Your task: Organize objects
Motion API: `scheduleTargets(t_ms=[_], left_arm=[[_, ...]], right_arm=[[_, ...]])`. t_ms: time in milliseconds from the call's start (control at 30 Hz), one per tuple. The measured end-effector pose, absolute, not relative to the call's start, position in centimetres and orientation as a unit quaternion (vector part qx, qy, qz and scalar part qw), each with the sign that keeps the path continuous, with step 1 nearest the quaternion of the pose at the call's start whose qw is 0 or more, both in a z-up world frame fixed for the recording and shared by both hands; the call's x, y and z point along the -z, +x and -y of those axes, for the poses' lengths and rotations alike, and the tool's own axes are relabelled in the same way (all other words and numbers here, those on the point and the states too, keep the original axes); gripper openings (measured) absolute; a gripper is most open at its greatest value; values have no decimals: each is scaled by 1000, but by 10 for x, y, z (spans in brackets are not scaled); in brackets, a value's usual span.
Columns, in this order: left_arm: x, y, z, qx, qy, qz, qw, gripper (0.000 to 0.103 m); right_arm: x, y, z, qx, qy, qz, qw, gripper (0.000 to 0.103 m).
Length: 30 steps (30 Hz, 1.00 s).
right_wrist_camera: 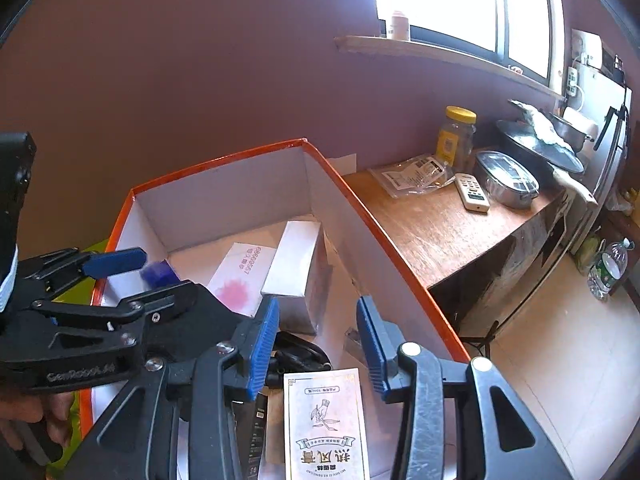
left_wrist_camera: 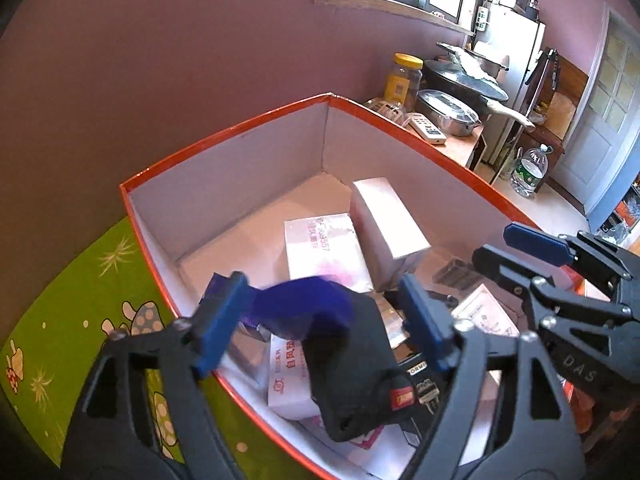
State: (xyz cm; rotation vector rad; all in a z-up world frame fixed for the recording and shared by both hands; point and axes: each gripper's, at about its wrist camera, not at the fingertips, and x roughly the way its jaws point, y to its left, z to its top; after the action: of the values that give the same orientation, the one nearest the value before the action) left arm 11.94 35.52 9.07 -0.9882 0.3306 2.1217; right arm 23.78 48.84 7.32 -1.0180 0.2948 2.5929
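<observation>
Holding small cartons [left_wrist_camera: 326,252], orange-rimmed box [left_wrist_camera: 224,136], black pouch [left_wrist_camera: 352,368] inside

cartons [left_wrist_camera: 324,252] in box [left_wrist_camera: 224,136], remote [right_wrist_camera: 473,193] right on counter [right_wrist_camera: 432,224]

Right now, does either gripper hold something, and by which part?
Nothing is held. The left gripper stands open around a black and blue object over the red box, its pads not pressing it. The right gripper is open and empty.
</observation>
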Motion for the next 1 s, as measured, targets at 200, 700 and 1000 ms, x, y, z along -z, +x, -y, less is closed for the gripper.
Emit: scheduleTargets(t_ms=[200,700,1000], left_arm=[[-102,131,-341,-838,-384,-114,371,91],[-117,193,-313,-860,-391,-100,312,102],[-122,195,-321,-856,-401,-119,302,102]], right_arm=[[-82,252,-490,-917,-336,-122,176,70],[-104,300,-471,-924,-314,-104,191,83],[-97,310,-489,-918,-319,-123,203,83]])
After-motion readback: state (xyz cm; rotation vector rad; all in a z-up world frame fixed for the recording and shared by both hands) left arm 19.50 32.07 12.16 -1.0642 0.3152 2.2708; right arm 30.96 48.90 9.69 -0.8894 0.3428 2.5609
